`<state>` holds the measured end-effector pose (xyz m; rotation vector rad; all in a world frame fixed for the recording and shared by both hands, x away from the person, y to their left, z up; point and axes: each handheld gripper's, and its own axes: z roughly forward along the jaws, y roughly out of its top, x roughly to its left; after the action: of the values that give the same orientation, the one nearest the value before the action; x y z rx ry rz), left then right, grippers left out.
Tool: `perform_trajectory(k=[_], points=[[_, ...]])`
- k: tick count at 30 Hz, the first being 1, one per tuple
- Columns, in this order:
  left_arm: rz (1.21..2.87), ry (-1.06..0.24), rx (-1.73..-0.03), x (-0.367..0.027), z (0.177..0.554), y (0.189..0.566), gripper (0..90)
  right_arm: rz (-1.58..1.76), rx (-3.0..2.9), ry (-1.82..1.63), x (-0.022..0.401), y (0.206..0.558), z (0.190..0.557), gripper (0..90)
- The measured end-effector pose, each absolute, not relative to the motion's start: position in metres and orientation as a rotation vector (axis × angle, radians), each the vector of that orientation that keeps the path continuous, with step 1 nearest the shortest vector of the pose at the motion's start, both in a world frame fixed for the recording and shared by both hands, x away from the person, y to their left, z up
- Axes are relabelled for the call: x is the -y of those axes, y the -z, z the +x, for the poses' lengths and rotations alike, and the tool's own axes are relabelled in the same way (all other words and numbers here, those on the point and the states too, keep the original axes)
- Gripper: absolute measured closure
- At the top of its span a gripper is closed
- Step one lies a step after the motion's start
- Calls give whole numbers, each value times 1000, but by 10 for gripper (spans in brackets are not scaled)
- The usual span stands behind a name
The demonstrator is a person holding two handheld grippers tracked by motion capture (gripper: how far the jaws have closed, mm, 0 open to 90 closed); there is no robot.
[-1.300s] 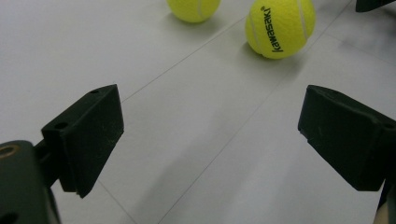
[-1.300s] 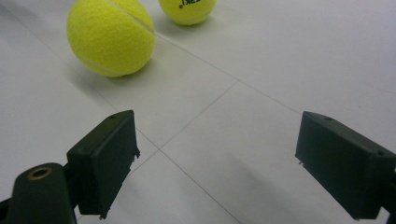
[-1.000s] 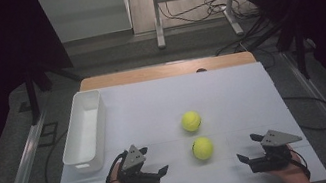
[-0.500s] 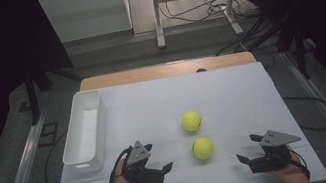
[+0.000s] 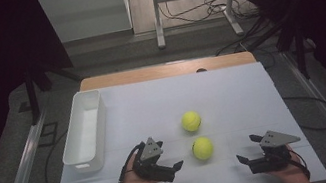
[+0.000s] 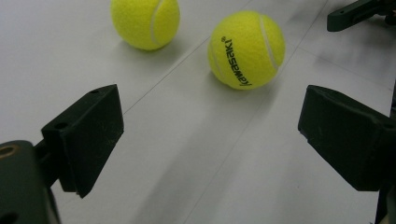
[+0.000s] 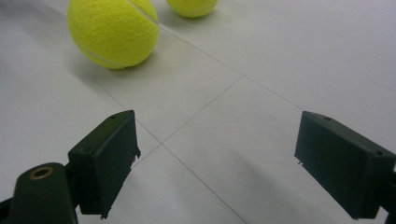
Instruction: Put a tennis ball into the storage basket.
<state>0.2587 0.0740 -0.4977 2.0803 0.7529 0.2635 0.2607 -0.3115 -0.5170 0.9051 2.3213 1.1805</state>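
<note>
Two tennis balls [image 5: 202,148] btwn left gripper [image 5: 173,168], right gripper [image 5: 246,157]; jaws apart

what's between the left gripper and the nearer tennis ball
Nothing: between the open left gripper and the nearer tennis ball lies bare white table, clearest in the left gripper view.

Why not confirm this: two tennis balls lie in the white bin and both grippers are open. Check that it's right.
Wrong on one point: the two tennis balls lie on the table, not in the white bin, as the high view shows. Both the left gripper and right gripper are open.
</note>
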Motion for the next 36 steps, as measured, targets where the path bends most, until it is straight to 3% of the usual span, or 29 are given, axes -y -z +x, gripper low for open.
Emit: perform_trajectory(k=[36], points=[[2117,-209,-717,-44,271,501,75,864,-2355,-1149,308,519,260,139]])
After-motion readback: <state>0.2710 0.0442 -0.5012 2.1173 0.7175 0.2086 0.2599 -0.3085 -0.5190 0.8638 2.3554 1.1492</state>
